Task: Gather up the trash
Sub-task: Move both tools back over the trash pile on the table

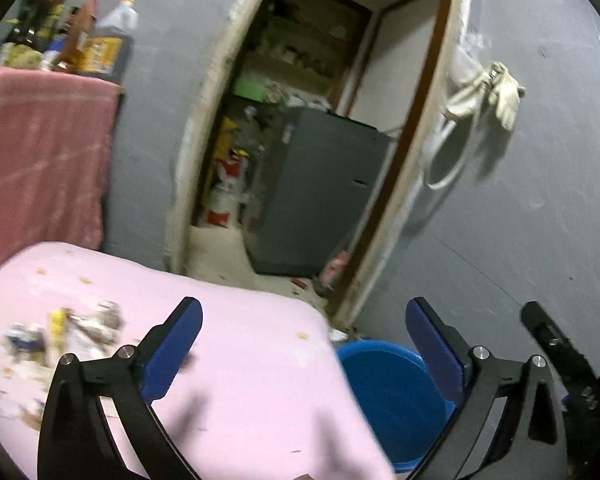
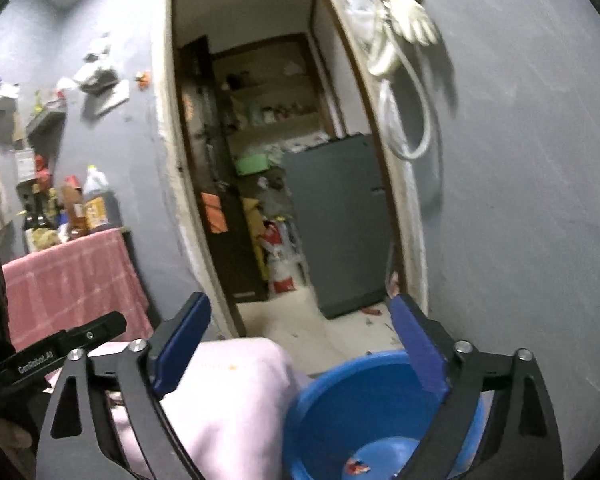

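Room: grey walls (image 1: pixel 520 208) surrounded an open doorway (image 2: pixel 268 152) with a worn pale frame; beyond it stood a grey cabinet (image 2: pixel 340 224) and cluttered shelves.
Wall items: a pale glove (image 1: pixel 500 88) and a looped white hose (image 2: pixel 410 120) hung just right of the doorway.
Side table: a pink-red cloth (image 1: pixel 40 152) draped it at the left, with bottles (image 2: pixel 80 208) crowded on top.
Work surface: a light pink cover (image 1: pixel 240 360) lay over it, marked with small orange specks.
Trash on the surface: a loose heap of crumpled scraps (image 1: pixel 60 332), one piece yellow, sat at the left in the left wrist view, blurred, well apart from both grippers.
Blue bucket (image 2: pixel 360 400): it stood on the floor just beside the pink cover's right edge, below the doorway.
Trash in the bucket: one small red-and-white scrap (image 2: pixel 356 467) lay on the bottom.
Left gripper (image 1: pixel 304 340): its blue pads were spread wide with nothing between them; it hung over the pink cover's corner and the bucket rim.
Right gripper (image 2: pixel 300 340): its blue pads were likewise wide apart and held nothing; it hung above the bucket's mouth.
Grippers together: each showed at the edge of the other's view, side by side but not touching.
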`<state>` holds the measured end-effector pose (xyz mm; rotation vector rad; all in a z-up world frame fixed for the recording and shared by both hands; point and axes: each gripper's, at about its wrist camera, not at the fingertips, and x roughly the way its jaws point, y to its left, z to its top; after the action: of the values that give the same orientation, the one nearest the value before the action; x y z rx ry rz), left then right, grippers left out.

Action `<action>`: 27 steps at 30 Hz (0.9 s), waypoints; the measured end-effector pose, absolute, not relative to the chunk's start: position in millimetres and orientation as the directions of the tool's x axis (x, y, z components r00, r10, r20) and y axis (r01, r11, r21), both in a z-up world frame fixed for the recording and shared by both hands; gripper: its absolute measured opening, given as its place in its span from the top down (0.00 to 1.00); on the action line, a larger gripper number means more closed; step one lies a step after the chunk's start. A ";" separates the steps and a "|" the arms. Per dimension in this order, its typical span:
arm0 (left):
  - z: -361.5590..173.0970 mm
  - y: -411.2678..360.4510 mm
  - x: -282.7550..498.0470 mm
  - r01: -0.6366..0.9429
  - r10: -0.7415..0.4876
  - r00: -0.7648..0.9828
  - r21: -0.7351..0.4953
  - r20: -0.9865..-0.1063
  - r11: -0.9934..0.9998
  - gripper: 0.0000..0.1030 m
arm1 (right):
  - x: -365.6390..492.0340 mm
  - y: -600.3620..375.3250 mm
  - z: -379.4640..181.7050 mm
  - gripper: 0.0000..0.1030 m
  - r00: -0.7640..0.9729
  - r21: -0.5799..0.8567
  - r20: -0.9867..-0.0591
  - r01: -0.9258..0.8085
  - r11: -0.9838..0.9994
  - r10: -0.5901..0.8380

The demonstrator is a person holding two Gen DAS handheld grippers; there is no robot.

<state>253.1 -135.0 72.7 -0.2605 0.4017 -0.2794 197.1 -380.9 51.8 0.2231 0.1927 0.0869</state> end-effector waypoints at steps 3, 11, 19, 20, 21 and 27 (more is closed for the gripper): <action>76.8 -119.8 237.8 0.191 -0.274 0.906 -0.267 -0.323 0.945 0.03 | 193.4 -360.5 60.1 0.00 0.979 0.207 -0.139 -0.117 0.971 0.147; 80.6 -73.0 209.9 0.134 -0.188 0.942 -0.202 -0.279 0.970 0.03 | 188.2 -308.7 77.3 0.00 0.969 0.150 -0.077 -0.221 0.963 0.235; 81.4 -16.2 192.7 0.054 -0.093 0.962 -0.154 -0.255 0.987 0.02 | 185.4 -260.7 80.8 0.00 0.957 0.117 -0.040 -0.280 0.953 0.286; 80.9 -9.9 191.0 0.041 -0.078 0.963 -0.144 -0.257 0.989 0.02 | 187.4 -253.1 80.5 0.00 0.955 0.114 -0.041 -0.289 0.951 0.295; 80.2 -4.5 189.9 0.029 -0.064 0.964 -0.136 -0.260 0.990 0.02 | 188.4 -247.8 79.7 0.00 0.952 0.112 -0.044 -0.295 0.949 0.301; 67.2 28.3 186.3 -0.028 -0.005 0.958 -0.111 -0.285 0.993 0.02 | 203.5 -220.5 66.9 0.00 0.934 0.115 -0.105 -0.330 0.937 0.342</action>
<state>186.3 28.3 67.2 -0.1148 0.2892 0.0118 203.5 -220.5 66.9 0.0959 0.1244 0.3443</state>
